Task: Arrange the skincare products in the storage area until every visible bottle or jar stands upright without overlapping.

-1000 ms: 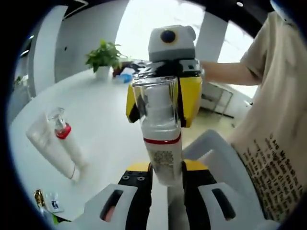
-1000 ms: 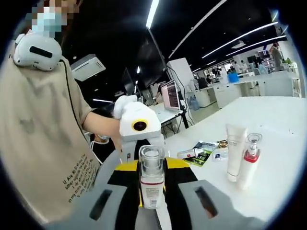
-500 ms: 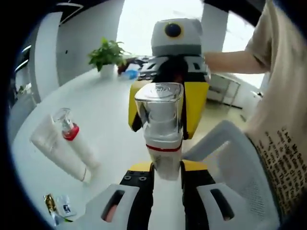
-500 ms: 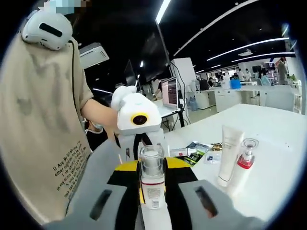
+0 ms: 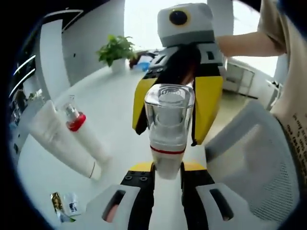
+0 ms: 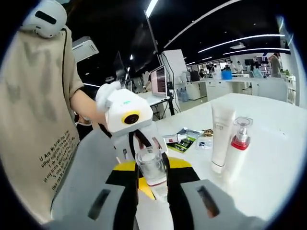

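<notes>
As I tip the pump bottle [image 5: 169, 129] more upright than 1 second ago, my left hand-held gripper [image 5: 167, 173] and right hand-held gripper [image 6: 152, 184] both pinch it above the surface [image 5: 108, 103], not yet stood.

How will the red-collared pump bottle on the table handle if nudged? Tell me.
The red-collared pump bottle looks tall and narrow, so it will probably tip rather than slide. It stands close beside the white tube, which it might knock over. Its clear cap seems smooth, possibly slippery for jaws.

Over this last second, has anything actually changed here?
The bottle tipped, its clear cap swinging toward the left claw's camera, while both claws, left and right, kept their grip on it. The tube and the pump bottle stayed upright on the table.
</notes>
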`<action>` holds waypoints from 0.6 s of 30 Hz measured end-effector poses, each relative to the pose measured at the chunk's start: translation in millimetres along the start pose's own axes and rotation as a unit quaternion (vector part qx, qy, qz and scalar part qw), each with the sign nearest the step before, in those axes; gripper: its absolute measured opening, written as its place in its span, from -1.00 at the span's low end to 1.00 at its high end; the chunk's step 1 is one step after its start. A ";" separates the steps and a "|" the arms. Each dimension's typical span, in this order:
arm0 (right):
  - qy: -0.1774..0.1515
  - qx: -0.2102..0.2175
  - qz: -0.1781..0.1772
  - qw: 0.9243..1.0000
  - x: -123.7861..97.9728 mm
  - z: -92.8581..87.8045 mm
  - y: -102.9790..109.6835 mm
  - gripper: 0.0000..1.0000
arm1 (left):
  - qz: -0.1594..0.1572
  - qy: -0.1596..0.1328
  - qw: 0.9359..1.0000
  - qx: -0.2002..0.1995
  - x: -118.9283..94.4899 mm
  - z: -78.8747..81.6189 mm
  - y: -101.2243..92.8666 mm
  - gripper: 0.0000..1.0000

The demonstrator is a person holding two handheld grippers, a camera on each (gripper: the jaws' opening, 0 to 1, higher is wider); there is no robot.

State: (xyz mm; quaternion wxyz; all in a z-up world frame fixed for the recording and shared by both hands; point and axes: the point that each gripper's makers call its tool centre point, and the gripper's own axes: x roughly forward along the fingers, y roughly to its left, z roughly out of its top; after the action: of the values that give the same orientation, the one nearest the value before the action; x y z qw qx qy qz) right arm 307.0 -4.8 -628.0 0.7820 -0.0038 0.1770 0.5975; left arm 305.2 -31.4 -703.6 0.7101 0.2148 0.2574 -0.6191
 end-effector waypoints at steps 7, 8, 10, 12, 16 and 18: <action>0.030 -0.023 -0.047 0.998 7.5 -25.0 -12.7 -0.58 | 0.016 0.012 1.000 -0.003 18.6 -18.6 8.2 -0.66; 0.032 -0.024 -0.050 0.998 8.3 -27.1 -13.5 -0.58 | 0.016 0.012 1.000 -0.003 19.3 -19.3 8.3 -0.66; 0.037 -0.026 -0.056 0.997 9.6 -31.3 -15.5 -0.58 | 0.018 0.012 1.000 -0.008 22.4 -23.1 9.2 -0.66; 0.042 -0.024 -0.063 0.997 10.4 -35.7 -17.7 -0.58 | 0.018 0.014 1.000 -0.010 25.0 -26.7 9.7 -0.66; 0.045 -0.023 -0.074 0.996 11.5 -40.6 -20.2 -0.58 | 0.018 0.018 1.000 -0.007 28.6 -30.8 10.9 -0.66; 0.045 -0.021 -0.082 0.995 11.3 -41.0 -22.0 -0.58 | 0.018 0.016 1.000 -0.009 29.2 -31.4 11.8 -0.66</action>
State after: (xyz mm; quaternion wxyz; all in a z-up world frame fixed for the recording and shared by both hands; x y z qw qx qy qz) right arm 318.9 -9.4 -674.2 0.8196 -0.0616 0.1980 0.5342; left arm 316.7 -32.6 -746.5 0.7185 0.2228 0.2706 -0.6007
